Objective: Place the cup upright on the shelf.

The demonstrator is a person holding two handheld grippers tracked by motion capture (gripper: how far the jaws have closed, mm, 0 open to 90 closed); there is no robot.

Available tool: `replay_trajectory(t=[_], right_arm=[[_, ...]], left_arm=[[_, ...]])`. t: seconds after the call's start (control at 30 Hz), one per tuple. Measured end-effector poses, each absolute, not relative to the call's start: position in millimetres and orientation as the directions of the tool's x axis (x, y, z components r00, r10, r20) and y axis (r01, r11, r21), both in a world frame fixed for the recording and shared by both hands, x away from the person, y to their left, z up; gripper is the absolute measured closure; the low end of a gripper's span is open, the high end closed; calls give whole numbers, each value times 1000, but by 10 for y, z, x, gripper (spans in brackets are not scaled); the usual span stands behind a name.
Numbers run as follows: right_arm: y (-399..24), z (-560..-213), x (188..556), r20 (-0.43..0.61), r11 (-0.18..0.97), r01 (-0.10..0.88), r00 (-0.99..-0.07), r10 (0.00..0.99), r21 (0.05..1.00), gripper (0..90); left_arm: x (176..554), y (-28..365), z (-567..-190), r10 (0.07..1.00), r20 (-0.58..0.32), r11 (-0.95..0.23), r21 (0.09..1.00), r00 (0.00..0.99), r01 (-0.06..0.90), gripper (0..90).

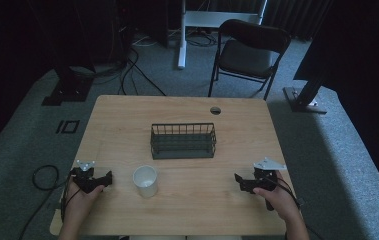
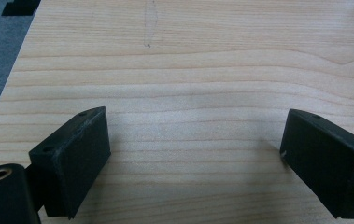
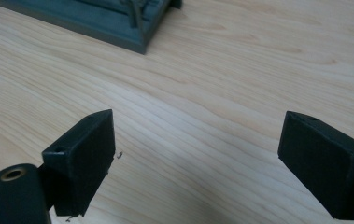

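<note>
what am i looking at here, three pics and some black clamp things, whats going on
A person sits at a wooden table and holds a hand tool in each hand: the left gripper and the right gripper. Each has two black fingers that open and shut.

The wide picture comes from a camera above the table. The other two come from small cameras riding on each gripper, looking along its fingers toward the tabletop.

On the table stand a white cup, near the left gripper, and a dark wire basket in the middle; its corner appears in the right gripper view.

Both grippers are open and hold nothing.
</note>
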State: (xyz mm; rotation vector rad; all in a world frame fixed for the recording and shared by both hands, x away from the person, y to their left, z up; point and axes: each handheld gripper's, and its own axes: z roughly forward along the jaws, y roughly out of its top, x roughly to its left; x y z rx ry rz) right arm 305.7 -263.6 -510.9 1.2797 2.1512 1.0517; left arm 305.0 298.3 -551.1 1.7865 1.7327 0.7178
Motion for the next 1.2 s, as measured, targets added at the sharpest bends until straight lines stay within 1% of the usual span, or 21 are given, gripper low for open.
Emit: replay_trajectory(t=[0.37,0.4,0.7,0.9,1.2], right_arm=[[-2474,-5071,3040,26,309,533,-531,847,787,109],[-2443,-5073,3035,16,319,531,-532,847,785,142],[-2334,-5073,3014,26,327,523,-557,830,787,142],[-2250,-5062,2988,18,350,505,-588,809,789,141],[-2122,-5052,2956,34,365,480,-640,768,798,130]], left_arm=[[3050,2984,-5511,1000,3,-23,705,29,709,89],[3050,2984,-5511,1000,4,-23,705,29,709,89],[3050,2984,-5511,1000,4,-23,705,29,709,89],[3050,2984,-5511,1000,4,-23,705,30,709,88],[3050,2984,-5511,1000,3,-23,705,29,709,89]])
